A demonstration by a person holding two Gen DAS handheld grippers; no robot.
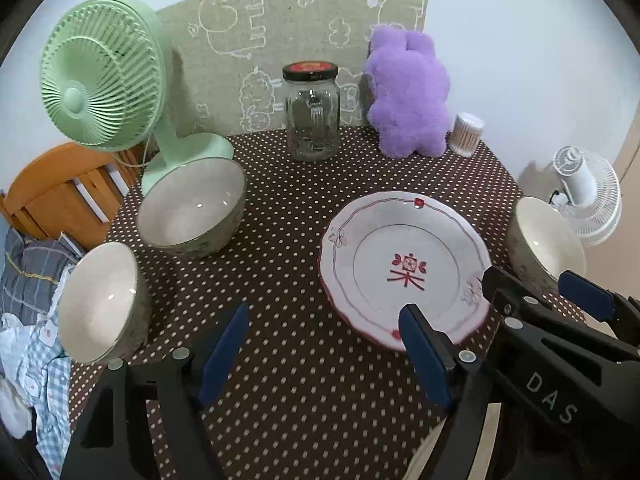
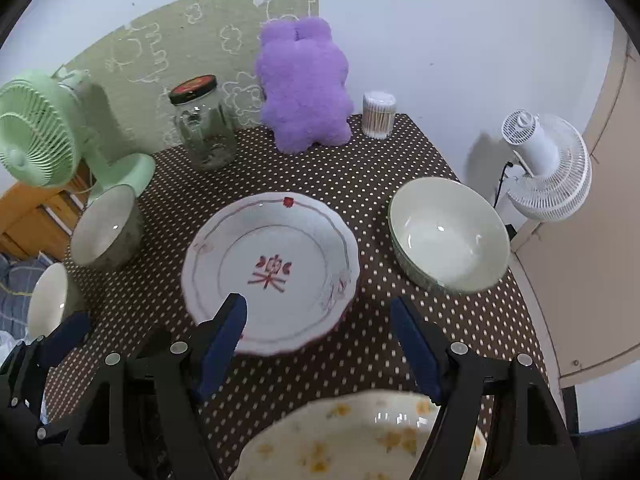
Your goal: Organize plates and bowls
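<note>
Both grippers, left (image 1: 324, 350) and right (image 2: 318, 344), hang with fingers spread wide, holding nothing. On the dotted tabletop (image 1: 280, 208) the red-patterned plate (image 2: 272, 268) sits mid-table, two bowls (image 1: 192, 208) at left, one bowl (image 2: 448, 236) at right, a yellow-flowered plate (image 2: 352, 440) nearest.

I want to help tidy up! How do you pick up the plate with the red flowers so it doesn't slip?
Pinch the red-flower plate by its wavy raised rim at the near edge, one finger above and one below. It lies flat on the dotted tablecloth, so only the rim sticks up enough to grab. The right gripper, open and empty, is probably best placed, coming in low from the front.
</note>
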